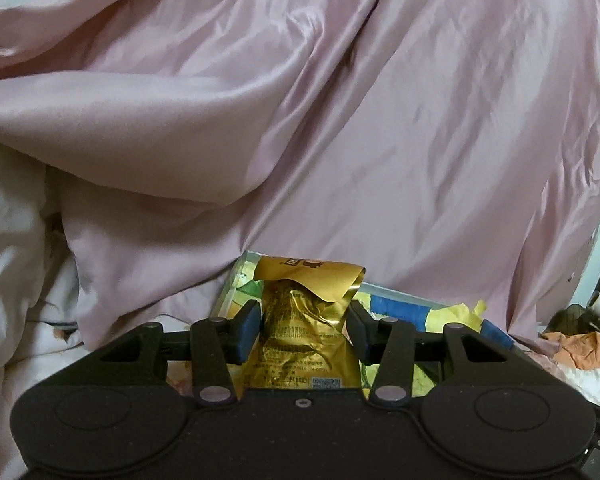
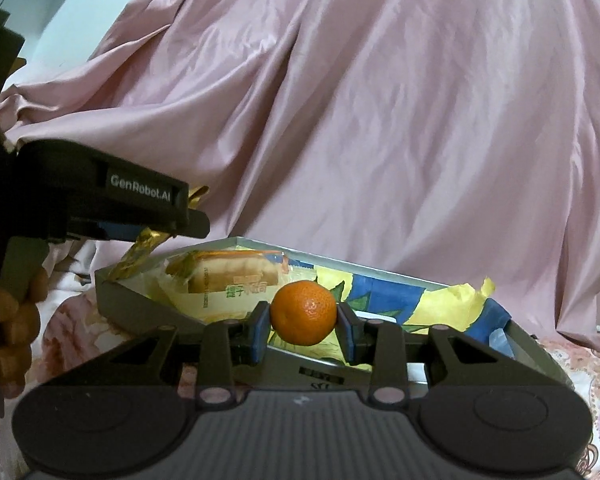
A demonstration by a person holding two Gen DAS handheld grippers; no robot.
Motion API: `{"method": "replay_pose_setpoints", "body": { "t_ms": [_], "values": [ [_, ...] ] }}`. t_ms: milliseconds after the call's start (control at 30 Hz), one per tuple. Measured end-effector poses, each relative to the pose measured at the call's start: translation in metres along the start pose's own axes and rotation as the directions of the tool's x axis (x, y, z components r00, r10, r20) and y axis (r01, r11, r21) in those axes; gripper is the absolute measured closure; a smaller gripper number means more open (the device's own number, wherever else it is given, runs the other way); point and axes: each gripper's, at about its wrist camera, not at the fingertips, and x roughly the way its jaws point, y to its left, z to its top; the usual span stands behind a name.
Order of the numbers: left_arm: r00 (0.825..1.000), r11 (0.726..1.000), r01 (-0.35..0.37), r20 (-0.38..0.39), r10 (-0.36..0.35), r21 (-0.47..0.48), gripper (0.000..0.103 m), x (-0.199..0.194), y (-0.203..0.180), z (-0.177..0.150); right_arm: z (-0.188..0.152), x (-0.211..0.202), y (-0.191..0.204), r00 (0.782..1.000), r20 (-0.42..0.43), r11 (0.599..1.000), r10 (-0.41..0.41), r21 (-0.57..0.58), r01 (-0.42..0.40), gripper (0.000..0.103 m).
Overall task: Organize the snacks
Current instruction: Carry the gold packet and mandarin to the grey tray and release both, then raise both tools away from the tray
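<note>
Gripping gold packet (image 1: 304,336), lower end hidden behind left tongs (image 1: 305,330); right tongs (image 2: 303,322) clamping mandarin (image 2: 303,307) over tray's (image 2: 140,300) near edge.

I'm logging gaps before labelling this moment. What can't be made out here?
- Left wrist: gold packet print is too small and blurred; its bottom hides behind the left gripper.
- Right wrist: tray near wall is hidden by the right gripper and orange.
</note>
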Motion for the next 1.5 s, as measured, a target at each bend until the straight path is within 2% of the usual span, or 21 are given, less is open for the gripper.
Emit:
{"method": "replay_pose_setpoints", "body": {
  "t_ms": [100, 167, 267, 400, 467, 567, 800, 1167, 1500],
  "values": [
    [1.0, 1.0, -0.008, -0.012, 0.008, -0.006, 0.05, 0.0, 0.001, -0.001, 0.001, 0.0, 0.0, 1.0, -0.002, 1.0, -0.008, 0.005, 0.008, 0.063],
    [1.0, 1.0, -0.007, -0.012, 0.007, -0.011, 0.036, -0.001, 0.001, 0.0, 0.001, 0.0, 0.0, 1.0, -0.003, 1.0, -0.016, 0.007, 0.016, 0.056],
    [1.0, 1.0, -0.002, 0.005, 0.002, -0.013, 0.021, -0.008, -0.001, 0.004, 0.003, -0.001, -0.002, 1.0, -0.006, 0.999, -0.025, 0.029, 0.025, 0.048],
    [0.999, 1.0, 0.014, 0.032, -0.013, -0.009, 0.008, -0.023, -0.008, 0.012, 0.008, -0.008, -0.005, 0.999, -0.004, 0.998, -0.04, 0.054, 0.04, 0.039],
    [0.998, 1.0, 0.023, 0.053, -0.023, -0.01, 0.001, -0.033, -0.011, 0.016, 0.013, -0.016, -0.006, 0.999, 0.012, 0.997, -0.05, 0.059, 0.049, 0.029],
    [0.997, 0.999, 0.035, 0.076, -0.034, -0.008, 0.001, -0.049, -0.017, 0.024, 0.021, -0.032, -0.007, 0.996, 0.05, 0.996, -0.072, 0.064, 0.069, 0.016],
    [0.992, 1.0, 0.026, 0.125, -0.025, -0.006, 0.001, -0.096, -0.03, 0.036, 0.04, -0.079, -0.011, 0.984, 0.13, 0.991, -0.12, 0.08, 0.11, 0.001],
    [0.99, 0.997, 0.019, 0.135, -0.028, 0.069, 0.001, -0.159, -0.055, 0.023, 0.041, -0.148, -0.027, 0.97, 0.177, 0.983, -0.165, 0.11, 0.148, 0.0],
    [0.997, 0.991, 0.036, 0.061, -0.044, 0.13, 0.001, -0.2, -0.058, -0.025, 0.027, -0.205, -0.041, 0.968, 0.163, 0.98, -0.19, 0.092, 0.177, 0.0]
  ]
}}
